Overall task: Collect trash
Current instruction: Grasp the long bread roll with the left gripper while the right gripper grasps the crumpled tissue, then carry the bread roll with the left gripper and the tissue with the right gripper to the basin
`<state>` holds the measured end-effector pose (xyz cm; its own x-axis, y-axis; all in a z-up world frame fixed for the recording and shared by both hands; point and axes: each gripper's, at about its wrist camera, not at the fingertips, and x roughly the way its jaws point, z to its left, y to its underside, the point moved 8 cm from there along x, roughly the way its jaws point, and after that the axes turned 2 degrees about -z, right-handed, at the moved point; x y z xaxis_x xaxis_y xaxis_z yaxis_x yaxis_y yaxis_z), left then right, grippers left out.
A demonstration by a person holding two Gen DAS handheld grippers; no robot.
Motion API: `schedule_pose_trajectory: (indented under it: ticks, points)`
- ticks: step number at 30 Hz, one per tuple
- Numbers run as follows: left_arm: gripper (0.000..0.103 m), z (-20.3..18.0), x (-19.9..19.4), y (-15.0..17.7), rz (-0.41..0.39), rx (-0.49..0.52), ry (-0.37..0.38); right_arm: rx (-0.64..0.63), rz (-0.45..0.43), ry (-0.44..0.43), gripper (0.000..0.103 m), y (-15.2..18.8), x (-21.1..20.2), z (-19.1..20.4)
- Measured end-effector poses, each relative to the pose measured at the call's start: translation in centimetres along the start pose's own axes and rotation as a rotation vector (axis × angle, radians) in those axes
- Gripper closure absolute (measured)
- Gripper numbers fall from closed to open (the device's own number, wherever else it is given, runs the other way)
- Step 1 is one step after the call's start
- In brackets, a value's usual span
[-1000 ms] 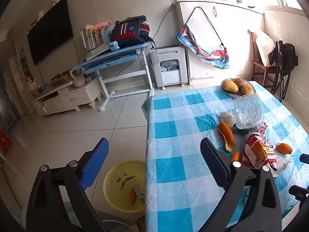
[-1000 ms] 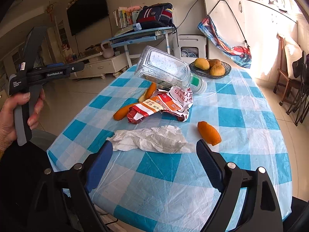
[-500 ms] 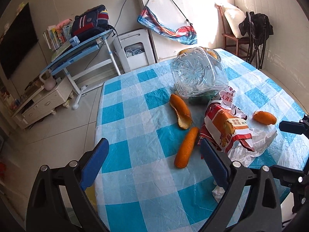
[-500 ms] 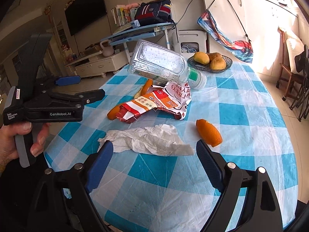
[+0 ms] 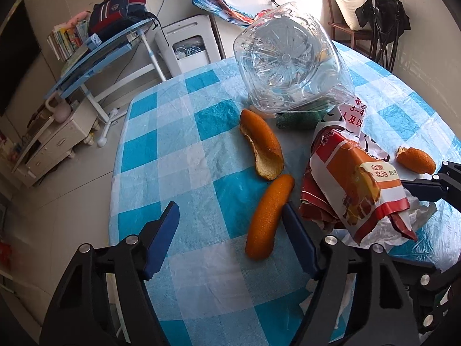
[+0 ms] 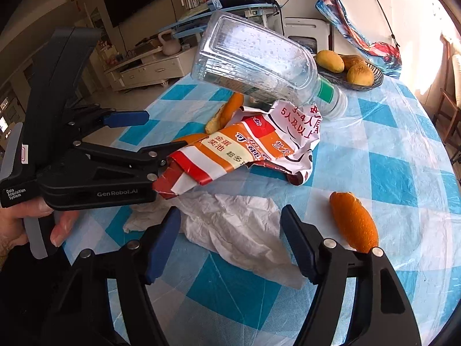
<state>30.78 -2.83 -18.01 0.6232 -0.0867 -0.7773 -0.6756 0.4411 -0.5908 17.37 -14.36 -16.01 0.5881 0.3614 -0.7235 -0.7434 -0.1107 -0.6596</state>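
Trash lies on a blue checked tablecloth (image 5: 184, 173): an orange peel strip (image 5: 269, 216), a curled peel (image 5: 263, 150), a third peel (image 5: 416, 160) (image 6: 354, 225), a red-orange snack wrapper (image 5: 357, 190) (image 6: 247, 147), a crumpled white tissue (image 6: 236, 227) and a clear plastic bottle (image 5: 288, 60) (image 6: 259, 63) resting on the wrapper. My left gripper (image 5: 230, 239) is open, its right finger beside the peel strip. My right gripper (image 6: 230, 242) is open over the tissue. In the right wrist view the left gripper (image 6: 161, 135) reaches the wrapper's end.
A fruit basket (image 6: 351, 69) stands at the table's far side. Past the table are a blue desk (image 5: 98, 54) with a backpack, a white TV cabinet (image 5: 54, 141), a white appliance (image 5: 190, 49) and a chair (image 5: 354, 8).
My left gripper swung from the table's edge and the yellow bin on the floor to low over the peels and wrapper. The right gripper has moved slightly closer to the tissue.
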Motion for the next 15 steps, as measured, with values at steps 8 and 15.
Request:
schedule_pose_trajectory:
  ticks: [8, 15]
  points:
    - [0.086, -0.6, 0.5, 0.3, 0.045, -0.001, 0.091, 0.012, -0.003, -0.008, 0.089, 0.8, -1.0, -1.2]
    - [0.087, 2.5, -1.2, -0.4, 0.004, -0.125, 0.119, 0.042, -0.061, -0.053, 0.093, 0.0, -2.7, -0.7]
